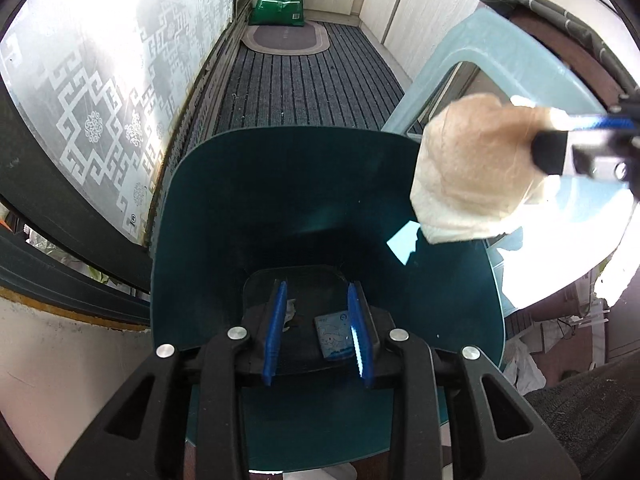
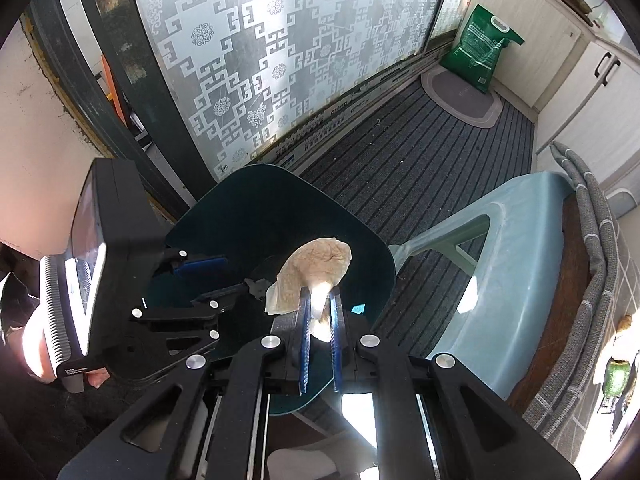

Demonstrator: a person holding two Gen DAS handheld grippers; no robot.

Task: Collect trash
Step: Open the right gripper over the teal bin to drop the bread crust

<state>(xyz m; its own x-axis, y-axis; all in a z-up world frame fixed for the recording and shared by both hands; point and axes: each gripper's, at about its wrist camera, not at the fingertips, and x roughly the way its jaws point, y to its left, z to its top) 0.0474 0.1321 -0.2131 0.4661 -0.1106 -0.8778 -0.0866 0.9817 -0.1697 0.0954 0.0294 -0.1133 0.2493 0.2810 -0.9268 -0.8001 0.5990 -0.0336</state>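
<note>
The right claw was pinching a crumpled, brown-stained paper tissue between its blue pads, the wad standing out past the fingertips. It hung over the open mouth of a dark teal plastic waste bin, near the bin's right-hand rim as the left wrist view showed it.

The left claw reached down into that bin with its fingers spread apart and nothing between them; whether its outer sides bore on the bin wall could not be told. On the bin's dark bottom lay a small pale blue printed wrapper and a scrap of whitish crumpled paper, so some rubbish had already been collected.

A pale blue plastic stool stood just beside the bin on the grey striped floor mat, and a green sack leaned in the far corner.

The step in hand appeared to be the drop: the tissue was carried and poised above the bin. The next move would call for bringing it squarely over the opening, clear of the rim and the left claw, then parting the pads so it fell inside.
</note>
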